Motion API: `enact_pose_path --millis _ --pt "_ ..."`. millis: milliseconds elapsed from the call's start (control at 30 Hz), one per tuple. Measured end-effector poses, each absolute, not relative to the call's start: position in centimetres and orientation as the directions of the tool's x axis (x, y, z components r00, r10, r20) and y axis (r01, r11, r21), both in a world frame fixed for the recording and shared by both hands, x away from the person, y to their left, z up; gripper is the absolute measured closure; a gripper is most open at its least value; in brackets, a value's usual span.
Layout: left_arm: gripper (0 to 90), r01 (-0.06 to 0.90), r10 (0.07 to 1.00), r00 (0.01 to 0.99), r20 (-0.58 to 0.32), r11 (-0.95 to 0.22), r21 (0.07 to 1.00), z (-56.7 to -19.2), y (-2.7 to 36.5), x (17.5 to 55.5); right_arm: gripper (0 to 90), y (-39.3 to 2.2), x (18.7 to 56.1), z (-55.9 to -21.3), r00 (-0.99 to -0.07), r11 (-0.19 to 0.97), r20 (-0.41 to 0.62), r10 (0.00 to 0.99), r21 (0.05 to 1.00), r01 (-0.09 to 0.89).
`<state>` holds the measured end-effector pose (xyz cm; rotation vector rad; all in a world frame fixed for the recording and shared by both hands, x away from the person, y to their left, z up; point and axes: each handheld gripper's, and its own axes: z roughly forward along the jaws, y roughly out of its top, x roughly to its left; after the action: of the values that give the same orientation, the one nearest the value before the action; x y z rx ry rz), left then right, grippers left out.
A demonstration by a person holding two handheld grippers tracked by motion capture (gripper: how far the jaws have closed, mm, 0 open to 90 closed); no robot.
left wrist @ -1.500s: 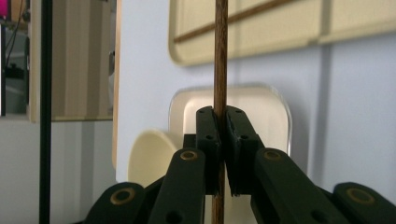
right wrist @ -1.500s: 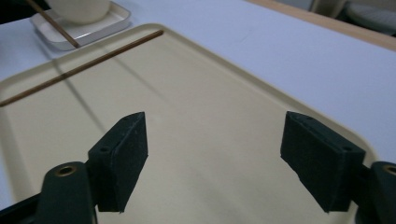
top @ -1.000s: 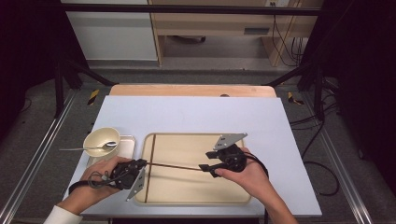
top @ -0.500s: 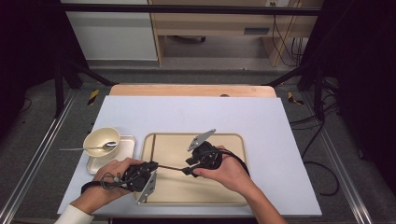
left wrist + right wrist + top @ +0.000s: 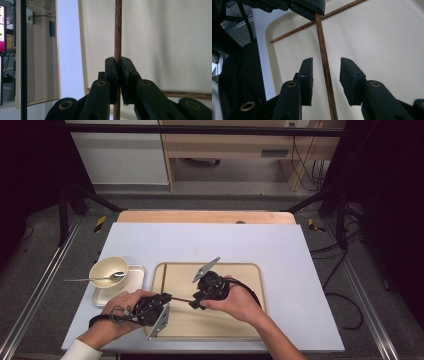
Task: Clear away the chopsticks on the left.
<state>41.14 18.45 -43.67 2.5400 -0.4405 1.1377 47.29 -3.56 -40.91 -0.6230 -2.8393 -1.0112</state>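
Observation:
A thin brown wooden chopstick (image 5: 181, 298) is held level over the beige tray (image 5: 250, 320). My left gripper (image 5: 168, 298) is shut on one end of it. In the left gripper view the pads (image 5: 111, 72) pinch the chopstick (image 5: 118, 30). My right gripper (image 5: 192, 304) faces the left one, and its jaws have just been closing. In the right gripper view the chopstick (image 5: 321, 42) runs between the pads (image 5: 307, 77) with a gap on each side of it. A second chopstick (image 5: 294, 30) lies flat on the tray (image 5: 387, 45).
A cream bowl (image 5: 108, 269) with a metal spoon (image 5: 100, 278) in it stands on a small white dish (image 5: 136, 276) left of the tray. The pale table (image 5: 225, 240) ends at a wooden strip at the back. Cables trail from both grippers.
My right gripper has moved left along the chopstick toward the left gripper, and its jaws have narrowed around the stick. The left gripper has kept its grip and shifted slightly right.

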Motion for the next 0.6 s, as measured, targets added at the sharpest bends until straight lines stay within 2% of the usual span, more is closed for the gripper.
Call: enact_pose_path --millis 600 --pt "84.9 -0.432 -0.174 0.627 0.759 -0.889 0.153 -43.84 17.67 40.81 76.1 -2.76 47.93 -41.61 -0.912 0.734 0.259 0.317 0.542 0.410"
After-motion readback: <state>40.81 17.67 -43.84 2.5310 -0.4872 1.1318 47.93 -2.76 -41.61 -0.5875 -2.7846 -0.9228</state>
